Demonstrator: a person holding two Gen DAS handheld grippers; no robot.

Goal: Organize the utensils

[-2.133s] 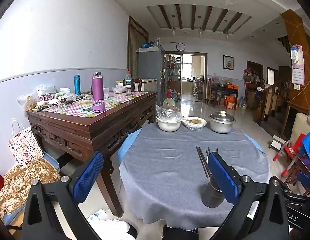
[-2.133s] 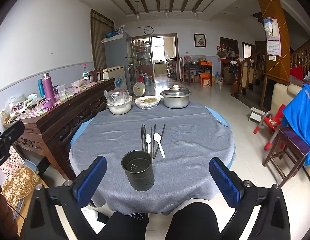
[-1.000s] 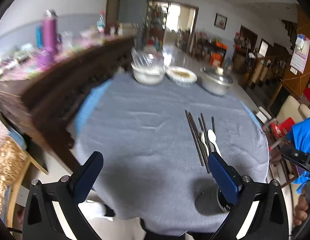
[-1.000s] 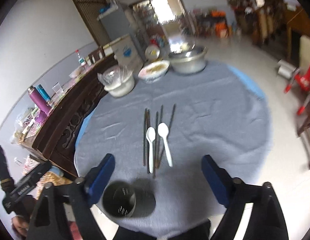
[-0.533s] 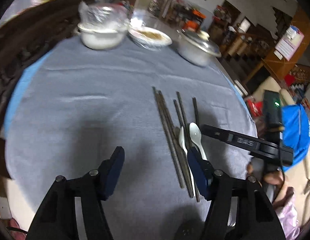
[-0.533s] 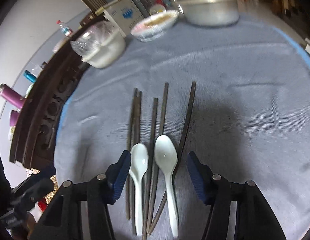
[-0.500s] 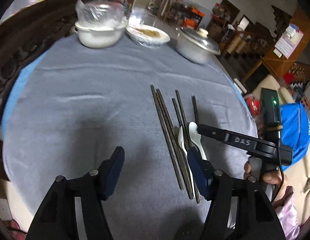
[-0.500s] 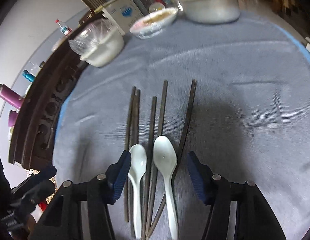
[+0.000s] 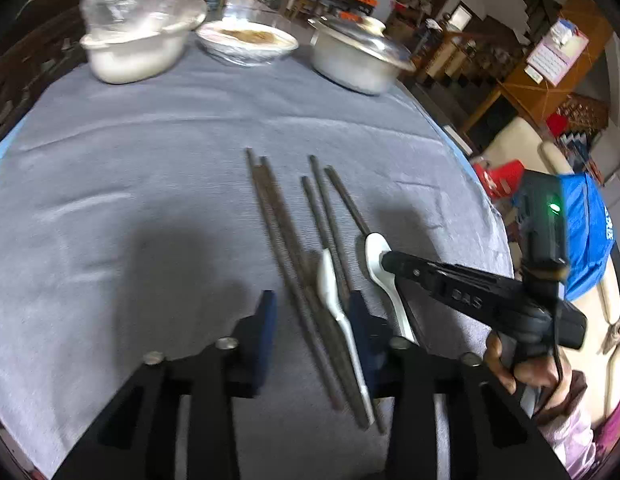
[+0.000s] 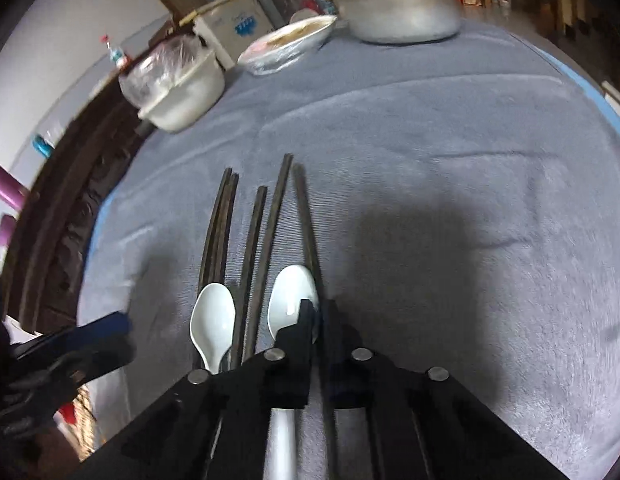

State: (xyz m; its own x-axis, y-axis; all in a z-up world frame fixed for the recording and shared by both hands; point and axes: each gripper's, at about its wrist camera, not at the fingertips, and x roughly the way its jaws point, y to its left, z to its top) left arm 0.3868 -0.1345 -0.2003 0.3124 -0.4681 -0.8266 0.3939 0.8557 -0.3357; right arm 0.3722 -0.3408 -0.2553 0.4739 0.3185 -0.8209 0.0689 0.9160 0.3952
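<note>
Both tongs lower and narrower than before: right tongs (image 10: 316, 322) clenched on right spoon (image 10: 290, 296), left tongs (image 9: 312, 312) released astride left spoon (image 9: 330, 280).

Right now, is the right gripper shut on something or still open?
Shut on the right spoon. The right gripper has its fingers nearly together beside the bowl; a chopstick runs through there too.

Dim fisheye pics, motion blur, soft shadows.

Grey-clothed round table (image 9: 149, 184), dark carved wooden sideboard (image 10: 65, 216) alongside, pale wall (image 10: 69, 20), cream armchair (image 9: 522, 140) beyond
</note>
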